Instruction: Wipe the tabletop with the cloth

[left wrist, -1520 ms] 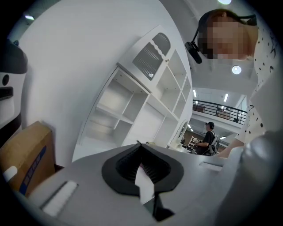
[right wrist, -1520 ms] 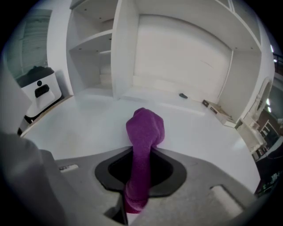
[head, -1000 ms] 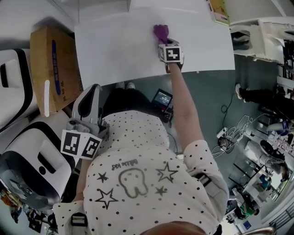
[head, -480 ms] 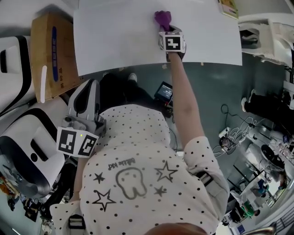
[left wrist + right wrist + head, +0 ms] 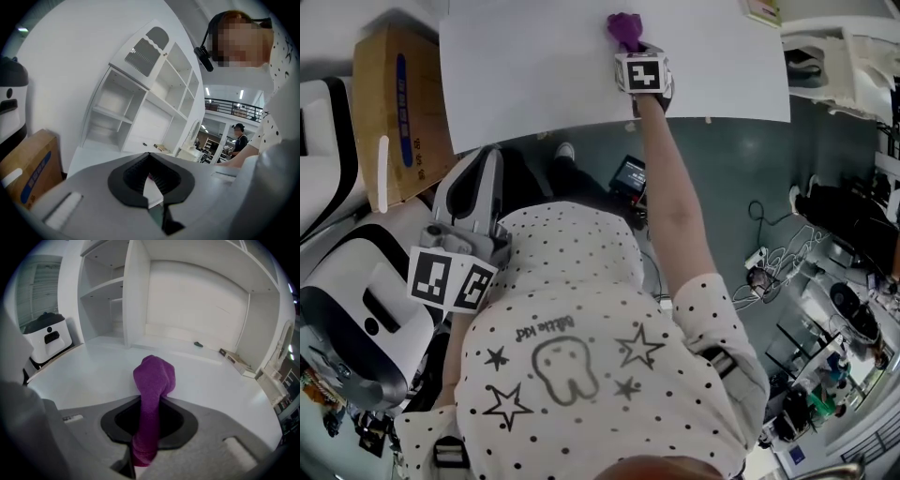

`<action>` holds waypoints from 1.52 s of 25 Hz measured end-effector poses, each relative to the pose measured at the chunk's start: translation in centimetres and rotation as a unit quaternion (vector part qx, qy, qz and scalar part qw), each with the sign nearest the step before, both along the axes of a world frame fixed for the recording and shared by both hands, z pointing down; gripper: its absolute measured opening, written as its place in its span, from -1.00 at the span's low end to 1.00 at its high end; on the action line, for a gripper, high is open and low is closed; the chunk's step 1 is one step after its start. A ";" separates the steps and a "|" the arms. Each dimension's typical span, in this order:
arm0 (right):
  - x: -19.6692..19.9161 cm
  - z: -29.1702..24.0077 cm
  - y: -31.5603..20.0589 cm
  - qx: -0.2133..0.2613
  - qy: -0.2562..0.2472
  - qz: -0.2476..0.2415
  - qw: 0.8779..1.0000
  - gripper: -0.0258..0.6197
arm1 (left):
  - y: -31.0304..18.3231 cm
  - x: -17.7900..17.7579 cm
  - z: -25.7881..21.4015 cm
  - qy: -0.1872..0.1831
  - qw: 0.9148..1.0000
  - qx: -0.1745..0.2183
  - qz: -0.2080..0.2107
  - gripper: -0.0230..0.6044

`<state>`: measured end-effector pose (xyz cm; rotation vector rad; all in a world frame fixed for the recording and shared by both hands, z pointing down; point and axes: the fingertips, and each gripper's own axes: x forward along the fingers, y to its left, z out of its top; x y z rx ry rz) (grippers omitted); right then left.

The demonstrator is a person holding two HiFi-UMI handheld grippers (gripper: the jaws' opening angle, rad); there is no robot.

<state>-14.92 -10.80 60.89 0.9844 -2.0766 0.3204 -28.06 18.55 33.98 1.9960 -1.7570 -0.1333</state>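
Shirt print, possibly "Billie kid"
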 end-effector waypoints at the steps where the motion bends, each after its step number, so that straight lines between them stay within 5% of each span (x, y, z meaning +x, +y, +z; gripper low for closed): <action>1: 0.0 0.1 0.1 0.000 0.003 0.003 1.000 -0.71 | -0.1 -0.2 -0.1 0.001 1.000 0.001 0.001 -0.94; 19: -3.3 -0.2 2.0 0.007 -0.003 -0.019 1.000 -0.71 | -1.2 -0.7 -0.2 0.001 1.000 0.008 0.001 -0.94; 38: -7.7 -0.1 5.6 -0.003 0.013 0.014 1.000 -0.71 | 0.3 -7.8 -1.1 0.028 0.999 0.019 0.006 -0.94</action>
